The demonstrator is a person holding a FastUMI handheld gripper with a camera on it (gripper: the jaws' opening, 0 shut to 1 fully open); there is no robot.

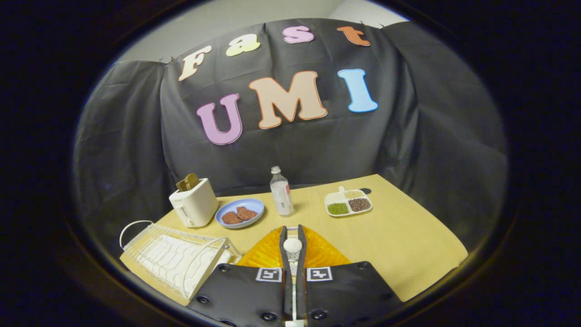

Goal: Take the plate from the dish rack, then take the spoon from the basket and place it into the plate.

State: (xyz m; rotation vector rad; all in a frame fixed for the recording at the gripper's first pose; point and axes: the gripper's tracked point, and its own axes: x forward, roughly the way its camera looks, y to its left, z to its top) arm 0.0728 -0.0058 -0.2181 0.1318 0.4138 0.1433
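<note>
The single view rides on the gripper (292, 236) and looks forward along its two fingers, from above the near edge of the table (399, 236) and tilted slightly down across it. The fingers, drawn close about a spoon (292, 246), rise from the bottom, with an orange plate (327, 252) right under them. Close on the left lies the dish rack (174, 261). Farther out stand a toaster (194, 204), a blue plate (240, 212), a bottle (281, 191) and a divided tray (348, 202), with the booth's black cloth wall (408, 136) facing the lens beyond.
</note>
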